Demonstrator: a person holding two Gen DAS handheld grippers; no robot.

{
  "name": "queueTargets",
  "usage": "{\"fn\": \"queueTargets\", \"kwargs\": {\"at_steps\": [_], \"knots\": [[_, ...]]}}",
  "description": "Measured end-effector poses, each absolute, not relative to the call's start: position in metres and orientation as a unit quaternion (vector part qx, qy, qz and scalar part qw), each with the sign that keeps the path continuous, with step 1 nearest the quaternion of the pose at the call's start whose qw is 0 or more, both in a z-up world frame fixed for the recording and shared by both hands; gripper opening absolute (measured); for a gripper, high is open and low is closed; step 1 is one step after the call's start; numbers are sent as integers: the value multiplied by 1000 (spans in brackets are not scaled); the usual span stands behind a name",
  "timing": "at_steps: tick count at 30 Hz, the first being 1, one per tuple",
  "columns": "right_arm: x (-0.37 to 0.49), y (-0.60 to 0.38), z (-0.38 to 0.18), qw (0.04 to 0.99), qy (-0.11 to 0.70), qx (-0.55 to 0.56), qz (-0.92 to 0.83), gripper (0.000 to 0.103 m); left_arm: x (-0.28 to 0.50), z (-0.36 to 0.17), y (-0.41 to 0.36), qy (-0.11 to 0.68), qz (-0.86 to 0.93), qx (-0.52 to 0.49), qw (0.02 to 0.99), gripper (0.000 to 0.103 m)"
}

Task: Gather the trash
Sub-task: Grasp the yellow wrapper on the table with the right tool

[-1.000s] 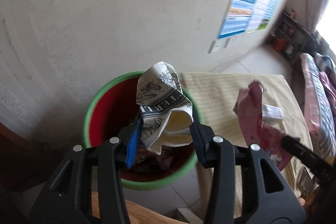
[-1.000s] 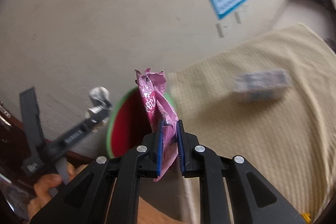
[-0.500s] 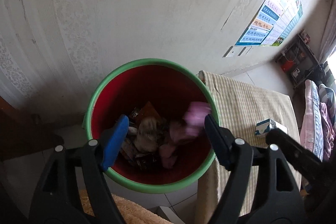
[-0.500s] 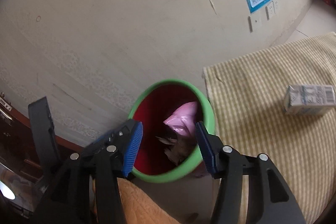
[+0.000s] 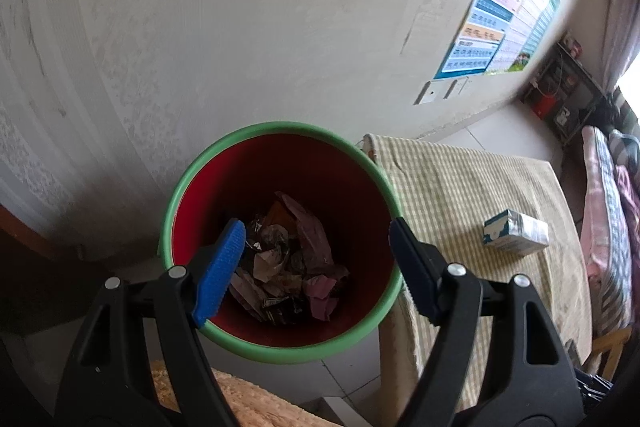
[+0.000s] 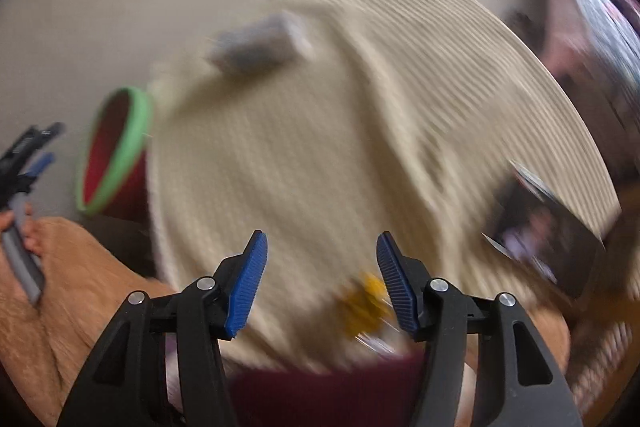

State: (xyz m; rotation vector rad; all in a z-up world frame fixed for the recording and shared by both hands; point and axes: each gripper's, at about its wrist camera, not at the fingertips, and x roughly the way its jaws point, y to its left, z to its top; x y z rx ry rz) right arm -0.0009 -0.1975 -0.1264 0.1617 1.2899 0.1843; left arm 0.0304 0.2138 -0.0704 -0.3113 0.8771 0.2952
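Left wrist view: the left gripper point(image 5: 316, 255) hung wide open and empty above the red bin point(image 5: 280, 351), which held crumpled wrappers point(image 5: 288, 259). A small carton point(image 5: 514, 237) lay on the checked cloth point(image 5: 448, 195).

Right wrist view, blurred: the right gripper point(image 6: 322, 277) was wide open and empty over the cloth point(image 6: 320, 147). A yellow scrap point(image 6: 366, 303) lay just beside it, the carton point(image 6: 256, 45) farther off. Judged step: fetching more trash; next, close on one piece.

Trash point(image 5: 288, 259) is piled in the bin point(image 5: 280, 351), which is parked against the wall point(image 5: 200, 27), table point(image 5: 460, 187) right beside it, carton point(image 5: 514, 237) laid on top.
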Motion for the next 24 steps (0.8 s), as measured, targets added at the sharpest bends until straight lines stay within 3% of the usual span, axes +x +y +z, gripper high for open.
{"fn": "queueTargets", "kwargs": {"at_steps": [8, 9, 11, 20, 24], "knots": [[-15, -206, -164, 747, 654, 71, 100, 53, 32, -73, 174, 432, 102, -111, 889, 75], [-15, -203, -167, 746, 654, 68, 105, 48, 32, -74, 168, 433, 99, -106, 889, 75], [-14, -200, -172, 744, 654, 74, 113, 16, 33, -79, 156, 442, 88, -90, 888, 75], [1, -171, -155, 798, 555, 167, 167, 16, 61, -99, 97, 468, 13, -104, 878, 81], [-4, -152, -167, 791, 562, 144, 195, 17, 86, -100, 48, 458, -45, -35, 887, 86]]}}
